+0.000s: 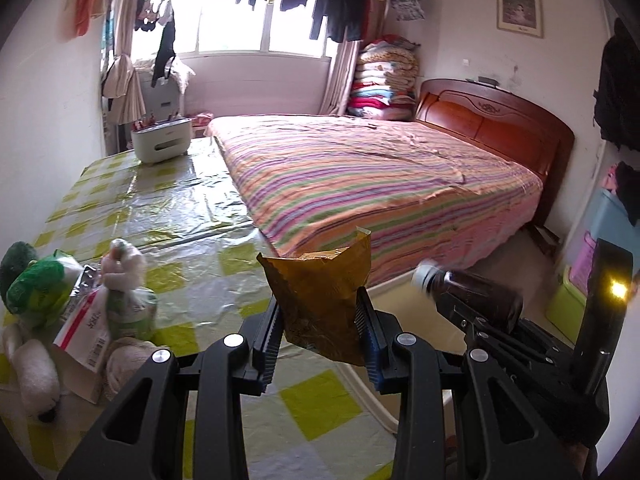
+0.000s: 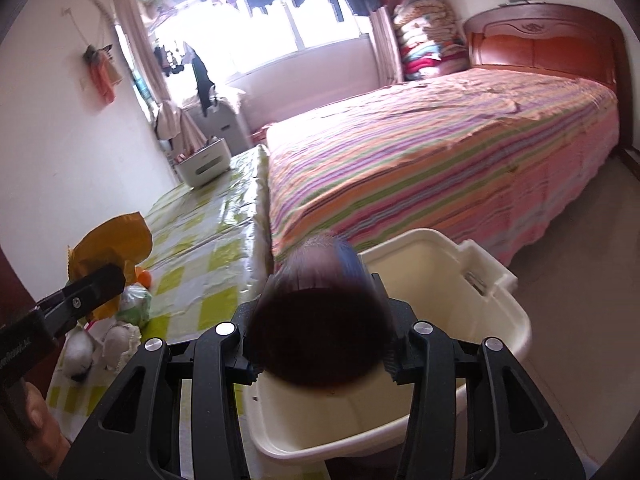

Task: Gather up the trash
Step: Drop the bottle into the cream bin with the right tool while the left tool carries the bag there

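Observation:
In the left wrist view my left gripper (image 1: 320, 312) is shut on a crumpled yellow-brown wrapper (image 1: 320, 276), held above the near edge of the table. The same wrapper (image 2: 116, 240) and left gripper (image 2: 96, 284) show at the left of the right wrist view. My right gripper (image 2: 324, 292) is shut on a dark brown bottle (image 2: 320, 336) with a pale cap; the bottle looks blurred. It hangs over an open cream bin (image 2: 504, 320) standing on the floor between table and bed. From the left, the bottle (image 1: 480, 292) and right gripper (image 1: 456, 308) appear beside the bed's foot.
A table with a green-and-white checked plastic cover (image 1: 180, 208) runs along the left wall. Plush toys, a green bag and a small carton (image 1: 92, 312) crowd its near left corner; a white box (image 1: 162, 142) stands at its far end. A striped bed (image 1: 360, 176) fills the right.

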The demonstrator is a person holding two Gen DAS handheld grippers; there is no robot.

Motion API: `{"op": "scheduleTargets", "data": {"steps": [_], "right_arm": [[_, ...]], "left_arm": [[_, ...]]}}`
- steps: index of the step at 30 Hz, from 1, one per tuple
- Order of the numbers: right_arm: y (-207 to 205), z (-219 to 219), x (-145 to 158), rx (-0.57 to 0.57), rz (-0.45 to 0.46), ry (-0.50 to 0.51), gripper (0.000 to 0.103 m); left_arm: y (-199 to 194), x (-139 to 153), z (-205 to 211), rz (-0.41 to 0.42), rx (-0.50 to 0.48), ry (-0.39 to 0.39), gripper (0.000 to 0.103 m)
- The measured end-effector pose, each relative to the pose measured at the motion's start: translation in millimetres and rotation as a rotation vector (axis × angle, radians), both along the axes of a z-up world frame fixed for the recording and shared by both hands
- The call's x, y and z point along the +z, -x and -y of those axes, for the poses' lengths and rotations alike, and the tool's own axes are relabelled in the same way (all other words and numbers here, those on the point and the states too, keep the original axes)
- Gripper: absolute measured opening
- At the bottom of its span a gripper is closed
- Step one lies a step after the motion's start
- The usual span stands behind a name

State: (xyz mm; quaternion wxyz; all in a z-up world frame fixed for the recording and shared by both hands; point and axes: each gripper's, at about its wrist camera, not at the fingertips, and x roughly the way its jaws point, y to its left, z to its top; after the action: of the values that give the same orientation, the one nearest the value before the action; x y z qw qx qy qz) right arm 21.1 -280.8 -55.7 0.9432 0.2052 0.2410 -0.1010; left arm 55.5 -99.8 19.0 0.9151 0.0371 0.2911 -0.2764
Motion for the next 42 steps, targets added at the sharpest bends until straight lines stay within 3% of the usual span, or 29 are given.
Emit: {"op": "scheduleTargets", "data": {"steps": [8, 17, 18, 20, 24, 38, 40, 42], "right_arm": [[12, 14, -3, -0.057, 0.028, -0.045, 0.052], [33, 16, 4, -0.132, 0.114, -0.063, 0.052], [37, 15, 7, -0.146, 0.132, -0.056, 0.054], [46, 12, 11, -0.177, 0.172, -0.035, 0.066], [65, 8, 21, -0.214, 0.243, 0.011, 0.068], [74, 34, 8, -0.244, 0.239, -0.122, 0.069], [73, 34, 7, -0.241, 0.236, -0.127, 0.069], [71, 32, 8, -0.238, 0.233, -0.122, 0.069]], "left_arm": [[5, -9, 15, -0.016, -0.033, -0.025, 0.034], [7, -18, 23, -0.026, -0.047, -0.052, 0.035], [6, -20, 25, -0.029, -0.05, -0.056, 0.035], [6, -24, 29, -0.038, -0.058, -0.064, 0.035], [3, -34, 39, -0.046, -0.074, -0.086, 0.035], [12, -59, 73, -0.069, -0.172, -0.158, 0.037], [13, -59, 72, -0.066, -0.168, -0.167, 0.04], [12, -58, 71, -0.057, -0.155, -0.17, 0.057]]}}
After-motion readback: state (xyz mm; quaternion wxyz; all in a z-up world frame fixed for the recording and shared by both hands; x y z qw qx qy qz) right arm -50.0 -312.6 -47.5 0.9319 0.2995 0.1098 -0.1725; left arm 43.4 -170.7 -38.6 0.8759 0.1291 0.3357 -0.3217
